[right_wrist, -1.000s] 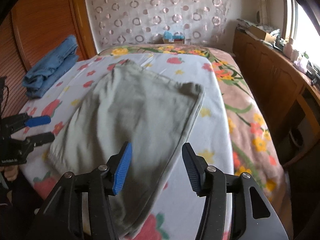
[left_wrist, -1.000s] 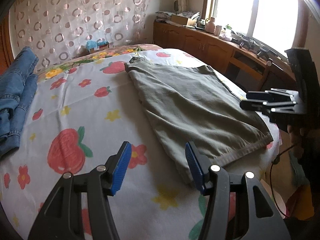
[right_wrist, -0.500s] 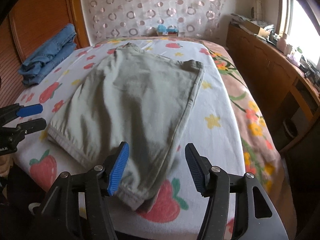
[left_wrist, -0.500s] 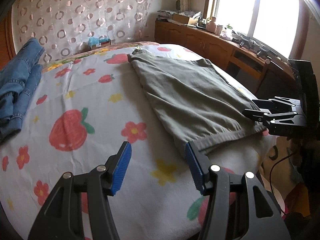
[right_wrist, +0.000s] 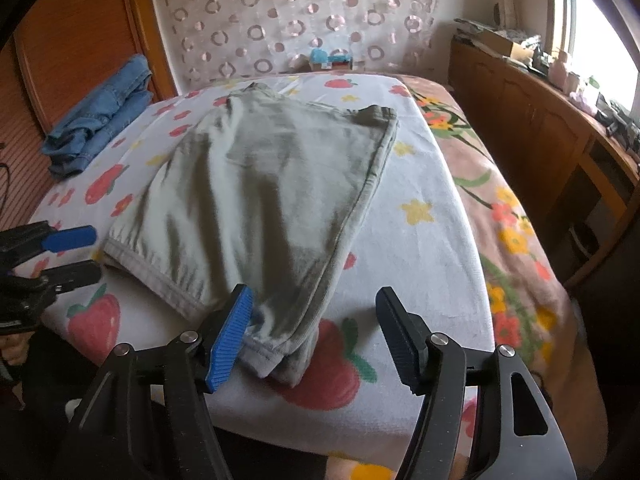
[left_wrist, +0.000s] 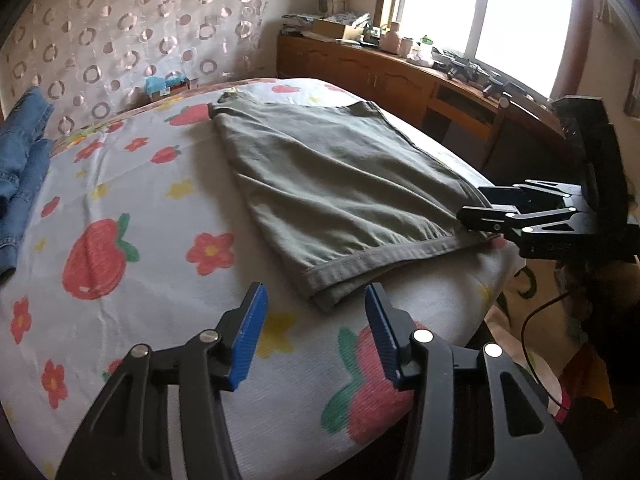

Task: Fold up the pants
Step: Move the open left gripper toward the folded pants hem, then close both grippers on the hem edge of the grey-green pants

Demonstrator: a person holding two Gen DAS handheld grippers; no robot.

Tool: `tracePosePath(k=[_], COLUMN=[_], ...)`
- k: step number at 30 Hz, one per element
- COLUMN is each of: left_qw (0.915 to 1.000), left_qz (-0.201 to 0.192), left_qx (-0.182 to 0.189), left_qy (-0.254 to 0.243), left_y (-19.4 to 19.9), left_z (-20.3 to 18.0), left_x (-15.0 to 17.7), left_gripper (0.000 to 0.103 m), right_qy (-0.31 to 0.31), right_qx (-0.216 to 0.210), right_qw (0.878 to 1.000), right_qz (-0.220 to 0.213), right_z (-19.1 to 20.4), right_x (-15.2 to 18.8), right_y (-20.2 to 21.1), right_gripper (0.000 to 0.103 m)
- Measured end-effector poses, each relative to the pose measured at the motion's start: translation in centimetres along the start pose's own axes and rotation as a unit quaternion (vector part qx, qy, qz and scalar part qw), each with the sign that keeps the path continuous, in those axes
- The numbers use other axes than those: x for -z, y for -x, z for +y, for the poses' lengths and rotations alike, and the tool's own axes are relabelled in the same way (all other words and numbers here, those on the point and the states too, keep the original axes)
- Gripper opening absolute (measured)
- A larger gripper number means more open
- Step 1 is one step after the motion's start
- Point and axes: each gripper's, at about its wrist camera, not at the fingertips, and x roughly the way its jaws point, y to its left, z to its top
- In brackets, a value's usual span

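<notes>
Jaws of the left gripper (left_wrist: 312,332), black with blue ribbed pads, stand partly apart and have just been closing a little; nothing is between them. Seen from the left wrist, they hover just short of the near hem corner of the olive-green cotton pants (left_wrist: 340,184), which lie flat, already folded lengthwise, on the bed with the white strawberry-and-flower sheet (left_wrist: 120,200). Across the hem, the right gripper (left_wrist: 480,204) reaches in at the opposite corner. A pile of blue denim (left_wrist: 20,168) sits at the far left edge of the bed.

From the right wrist, the right gripper (right_wrist: 316,332) has jaws wide apart, just been opening, with the pants' (right_wrist: 260,184) hem corner lying between them but not pinched. The left gripper (right_wrist: 72,252) waits beside the other hem corner.

To fold well, I would judge each gripper should slide one pad under all layers at its corner, close firmly, then lift both corners evenly and carry the hem toward the waistband.
</notes>
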Motion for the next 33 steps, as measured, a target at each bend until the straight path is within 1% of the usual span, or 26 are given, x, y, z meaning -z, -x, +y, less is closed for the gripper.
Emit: tracePosePath(k=[4,10,13,15,16,17,20,21,22,23,24,28,30,31,33], left_qw=[0.9999,0.9994,0.9993,0.9992,0.9992,0.9992,0.9993,0.9993,0.9992,0.9992,0.9991,0.9991,0.9992,0.9993,0.9995], left_qz=[0.010,0.013,0.011,0.008,0.005,0.002,-0.001,-0.002,-0.003,-0.004,-0.004,-0.002,0.005,0.008,0.007], left_qx=[-0.004,-0.015,-0.015,-0.016,-0.017,-0.015,-0.012,-0.011,-0.010,-0.010,-0.011,-0.013,-0.014,-0.016,-0.012], left_qy=[-0.012,-0.027,-0.031,-0.035,-0.036,-0.036,-0.036,-0.036,-0.037,-0.039,-0.040,-0.039,-0.036,-0.034,-0.030], left_y=[-0.9,-1.5,-1.5,-1.3,-1.2,-1.1,-0.9,-0.8,-0.6,-0.6,-0.4,-0.4,-0.7,-0.9,-1.0], left_z=[-0.3,-0.8,-1.0,-1.0,-1.0,-1.0,-0.9,-1.0,-1.1,-1.2,-1.3,-1.3,-1.2,-1.2,-1.0], left_x=[-0.3,-0.8,-0.8,-0.7,-0.7,-0.7,-0.7,-0.7,-0.6,-0.6,-0.5,-0.4,-0.4,-0.4,-0.4], left_gripper=[0.043,0.043,0.033,0.028,0.024,0.020,0.017,0.016,0.015,0.015,0.015,0.016,0.016,0.019,0.019], right_qy=[-0.001,0.000,0.005,0.009,0.009,0.010,0.012,0.013,0.015,0.019,0.020,0.021,0.017,0.017,0.015], right_qx=[-0.008,-0.020,-0.028,-0.027,-0.025,-0.024,-0.025,-0.024,-0.023,-0.027,-0.032,-0.031,-0.035,-0.037,-0.040], right_qw=[1.000,1.000,1.000,1.000,1.000,1.000,1.000,1.000,1.000,0.999,0.999,0.999,0.999,0.999,0.999], right_qz=[-0.001,-0.005,-0.007,-0.009,-0.010,-0.011,-0.013,-0.013,-0.014,-0.015,-0.014,-0.015,-0.015,-0.015,-0.015], right_z=[0.1,0.3,0.7,1.0,1.1,1.1,1.2,1.2,1.2,1.4,1.5,1.7,1.7,1.7,1.8], right_x=[0.3,0.5,0.7,1.0,1.1,1.1,1.4,1.4,1.4,1.5,1.5,1.6,1.7,1.7,1.8], right_y=[0.2,0.4,0.6,0.6,0.6,0.7,0.8,0.8,0.9,1.0,1.0,1.1,1.1,1.1,1.2], right_gripper=[0.066,0.066,0.066,0.065,0.064,0.059,0.050,0.049,0.045,0.038,0.036,0.035,0.032,0.031,0.028])
